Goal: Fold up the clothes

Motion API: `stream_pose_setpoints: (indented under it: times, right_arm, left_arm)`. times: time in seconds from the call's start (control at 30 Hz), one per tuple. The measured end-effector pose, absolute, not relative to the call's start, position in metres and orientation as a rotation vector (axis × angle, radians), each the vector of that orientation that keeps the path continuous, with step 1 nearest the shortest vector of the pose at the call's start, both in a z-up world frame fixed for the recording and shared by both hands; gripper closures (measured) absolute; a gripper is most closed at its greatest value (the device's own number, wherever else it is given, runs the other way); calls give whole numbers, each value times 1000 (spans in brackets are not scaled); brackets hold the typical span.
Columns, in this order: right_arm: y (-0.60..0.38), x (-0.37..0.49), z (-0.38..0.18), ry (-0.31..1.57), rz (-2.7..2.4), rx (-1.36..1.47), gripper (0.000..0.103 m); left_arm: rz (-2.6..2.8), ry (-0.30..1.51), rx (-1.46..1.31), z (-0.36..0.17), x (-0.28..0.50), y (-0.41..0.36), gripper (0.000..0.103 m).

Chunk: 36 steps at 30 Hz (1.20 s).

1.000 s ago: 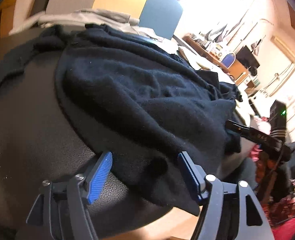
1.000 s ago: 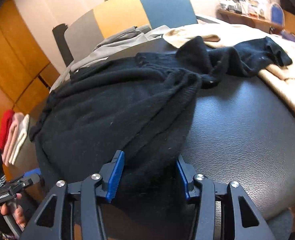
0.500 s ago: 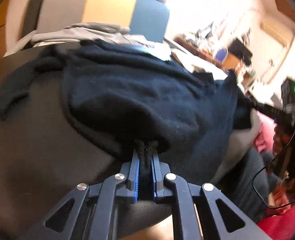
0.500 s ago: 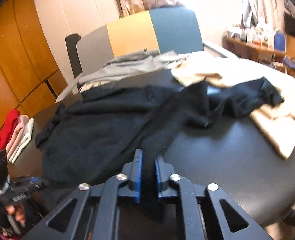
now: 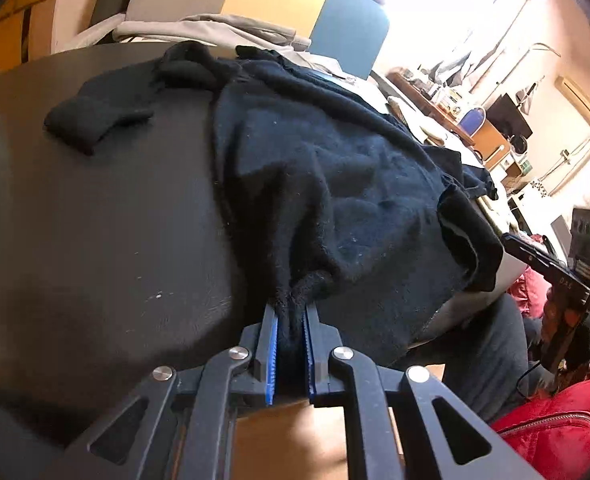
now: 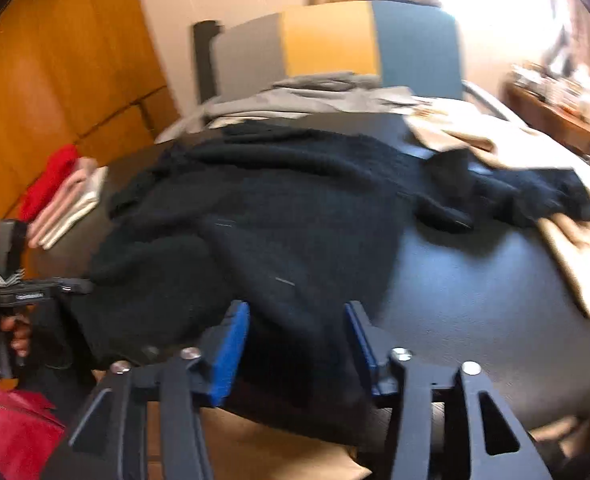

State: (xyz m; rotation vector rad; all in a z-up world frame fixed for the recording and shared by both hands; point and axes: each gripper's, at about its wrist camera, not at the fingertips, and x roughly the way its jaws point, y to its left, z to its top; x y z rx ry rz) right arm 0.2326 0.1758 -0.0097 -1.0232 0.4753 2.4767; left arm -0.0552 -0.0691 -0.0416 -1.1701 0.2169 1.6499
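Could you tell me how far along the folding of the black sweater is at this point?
Early. Done: a stack of folded clothes sits at the table's far left. In hand: the left gripper pinches the black sweater hem; the right gripper has just been opening, fabric loose between its pads. Left: the sweater lies rumpled, sleeve sprawled, no fold made.

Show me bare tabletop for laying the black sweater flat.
Bare: the table beside the black sweater, below its sleeve; also between sweater and beige garment. Crowded: the far edge, with grey clothes and a folded stack.
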Motion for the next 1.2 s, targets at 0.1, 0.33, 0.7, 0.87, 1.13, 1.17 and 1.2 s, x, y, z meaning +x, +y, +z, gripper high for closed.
stream_pose_setpoints:
  times: [0.1,0.33,0.7,0.87,1.13,1.17,1.2]
  right_arm:
    - [170,196,-21,345,2459,-1127,50]
    - [177,210,-1,417,2590,-1077,96]
    - [146,270,-28,195,2634,-1476,81]
    - [171,286,-17,358,2620,-1344,69]
    - [192,290,9,287,2577,-1226,60]
    - [196,287,8,305,2566,-1210,60]
    - [199,285,8,324,2554,-1193,59]
  left_arm:
    - [1647,220,-1161,-40,-53,-67,94]
    - [1691,219,-1135,-23,-68,-79,94]
    - [1662,338,-1240,-42,-65,-95,92]
    - [1681,313,-1199,-20,-69,-106,90]
    - [1772,348,-1116,11,-83,-103,90]
    - [1784,347,-1112,12,-86,-103,90]
    - [1794,345,-1106,13,-88,-101,90]
